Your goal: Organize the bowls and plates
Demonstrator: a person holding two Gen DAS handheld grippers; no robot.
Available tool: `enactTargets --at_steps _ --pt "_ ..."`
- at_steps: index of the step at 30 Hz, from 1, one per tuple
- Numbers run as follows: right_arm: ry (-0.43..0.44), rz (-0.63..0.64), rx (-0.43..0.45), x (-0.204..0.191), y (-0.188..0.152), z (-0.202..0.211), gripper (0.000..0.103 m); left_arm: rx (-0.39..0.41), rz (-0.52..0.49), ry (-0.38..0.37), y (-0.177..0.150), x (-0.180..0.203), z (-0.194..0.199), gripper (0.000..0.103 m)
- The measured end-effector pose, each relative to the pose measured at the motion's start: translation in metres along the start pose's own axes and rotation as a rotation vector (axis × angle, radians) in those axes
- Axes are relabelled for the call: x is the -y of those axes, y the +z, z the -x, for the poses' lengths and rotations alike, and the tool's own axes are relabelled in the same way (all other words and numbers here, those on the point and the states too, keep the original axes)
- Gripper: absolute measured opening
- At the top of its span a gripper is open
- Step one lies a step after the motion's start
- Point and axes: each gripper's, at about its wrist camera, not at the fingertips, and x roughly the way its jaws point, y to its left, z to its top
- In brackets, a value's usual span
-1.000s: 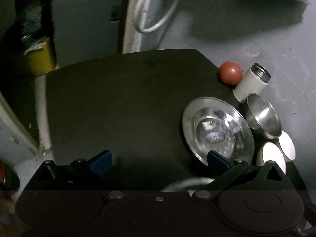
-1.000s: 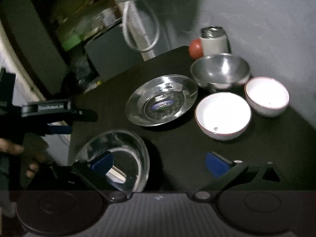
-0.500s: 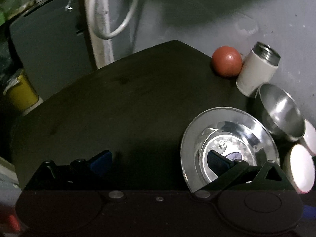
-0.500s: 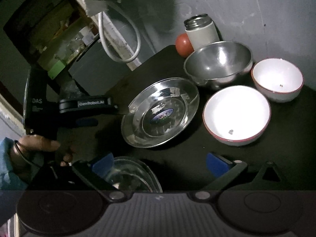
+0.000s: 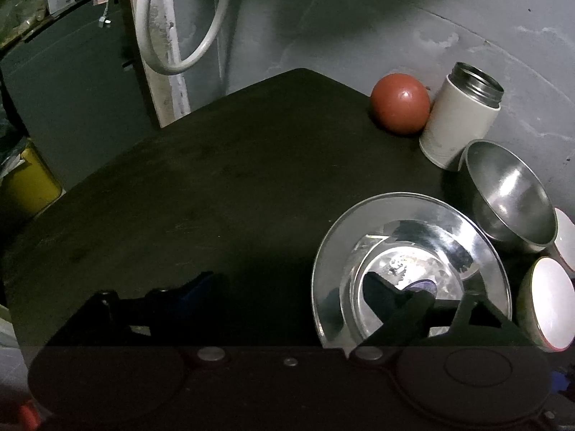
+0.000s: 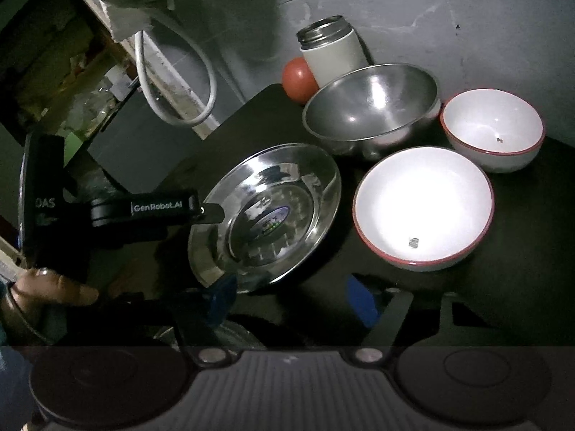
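The left gripper (image 5: 291,287) is closing: one of its fingers (image 5: 381,296) hangs over the centre of the steel plate (image 5: 409,212), the other over bare table (image 5: 215,186), with the plate's near-left rim between them; neither pad can be seen pressing on the metal. The right gripper (image 6: 293,298) is closing too, its left finger (image 6: 222,292) just at the plate's near rim (image 6: 273,280) and its right finger (image 6: 361,301) over dark table (image 6: 521,287); whether that pad touches the rim I cannot tell.

The table is black and matte, with a rounded far corner set against a stained grey wall (image 5: 359,28). The left half of its top is open. A white hose (image 5: 187,61) loops down a pale post beyond the far edge, and a yellow bin (image 5: 30,183) stands lower, off to the left.

The dishes crowd the right side. The plate holds only a small label in its well. Behind it sits an empty steel bowl (image 6: 373,107), with a red ball (image 6: 298,79) and a white open-topped flask (image 6: 332,50) at the wall. Two white red-rimmed bowls, the larger (image 6: 424,208) near the plate and the smaller (image 6: 492,125) by the steel bowl, each show one dark speck. A person's hand (image 6: 46,291) grips the left tool.
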Motion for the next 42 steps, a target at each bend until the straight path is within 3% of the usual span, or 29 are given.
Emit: enactTargets --at_steps 4,9,18,24,42 --pt "-0.002 -0.013 -0.003 0.0 0.003 -0.003 0.063 -0.007 -0.009 -0.008 0.001 0.003 0.0 0.076" --pt "-0.001 -0.023 -0.008 0.0 0.004 -0.006 0.051 -0.029 -0.01 -0.021 0.002 0.006 -0.004 0.053" --pt "-0.004 -0.017 -0.018 0.0 0.01 -0.013 0.033 -0.019 -0.007 -0.093 0.0 0.008 -0.002 0.026" --pt "-0.006 -0.008 -0.02 0.0 0.011 -0.017 0.025 0.005 -0.015 -0.09 -0.004 0.009 0.002 0.024" --pt "0.019 0.074 0.004 -0.01 0.009 -0.012 0.024 0.084 -0.013 -0.044 -0.022 -0.002 0.036 0.023"
